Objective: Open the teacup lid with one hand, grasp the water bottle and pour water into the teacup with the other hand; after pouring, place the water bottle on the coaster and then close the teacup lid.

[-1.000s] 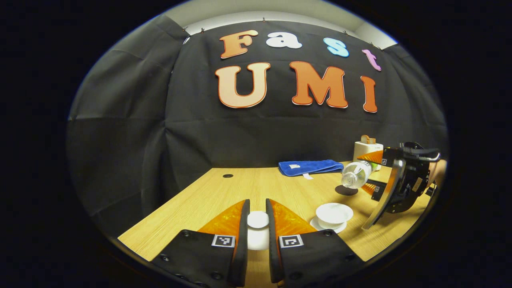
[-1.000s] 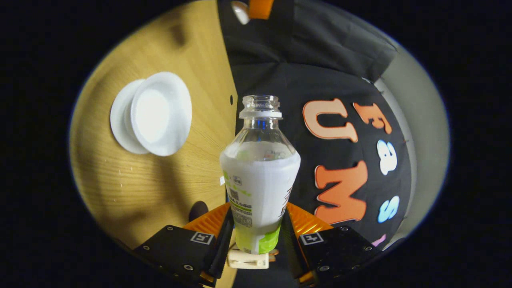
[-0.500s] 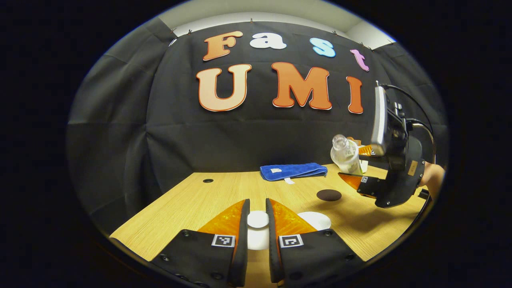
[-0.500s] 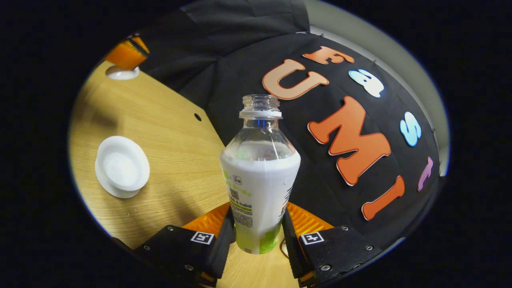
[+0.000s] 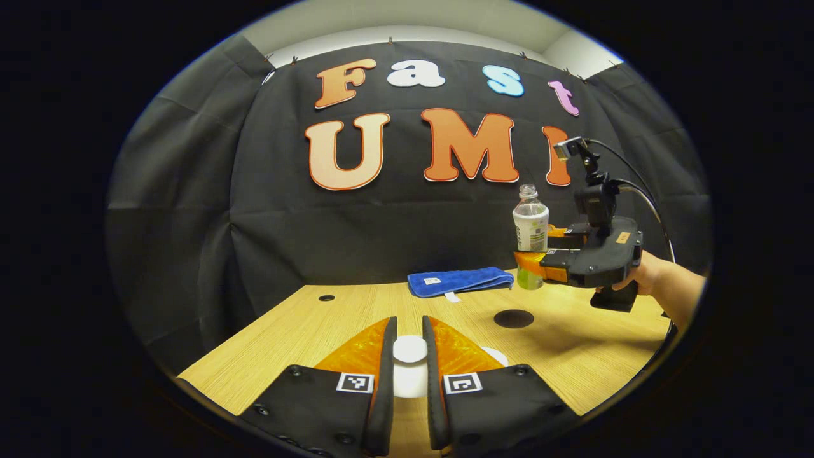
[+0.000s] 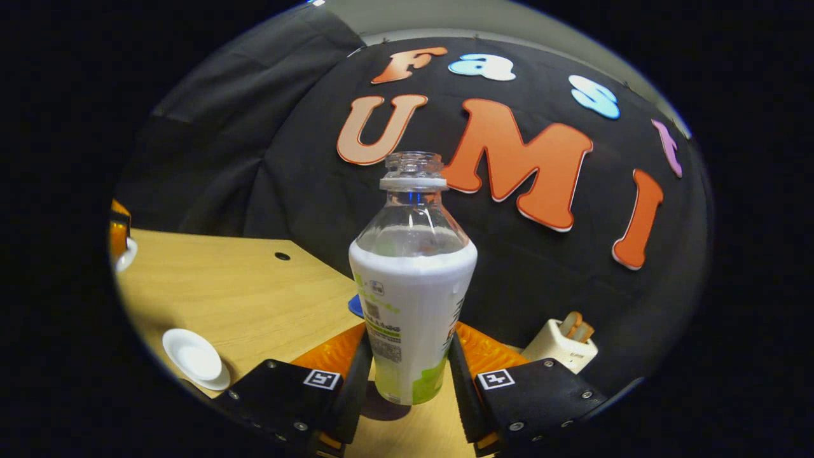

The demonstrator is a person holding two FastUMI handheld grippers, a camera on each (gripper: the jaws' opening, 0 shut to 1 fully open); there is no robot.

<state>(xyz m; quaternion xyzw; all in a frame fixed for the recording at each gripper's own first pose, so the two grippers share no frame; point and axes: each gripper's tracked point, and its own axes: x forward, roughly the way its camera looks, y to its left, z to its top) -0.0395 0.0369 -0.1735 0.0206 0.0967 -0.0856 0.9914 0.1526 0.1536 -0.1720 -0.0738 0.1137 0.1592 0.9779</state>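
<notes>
Teacup lid (image 5: pixel 409 349), a small white glazed knob, sits clamped between the ridged orange fingers of the left gripper (image 5: pixel 409 356) at the near left, over the pale wood-grain table (image 5: pixel 305 331). Just right, half hidden, a white rim is probably the teacup (image 6: pixel 193 359). Farther right lies the dark round coaster (image 5: pixel 514 318), with a folded blue towel (image 5: pixel 459 280) by the black cloth wall. At the right, the right gripper (image 6: pixel 410 366) grips the upright, uncapped clear plastic water bottle (image 6: pixel 412 280), raised above the coaster.
</notes>
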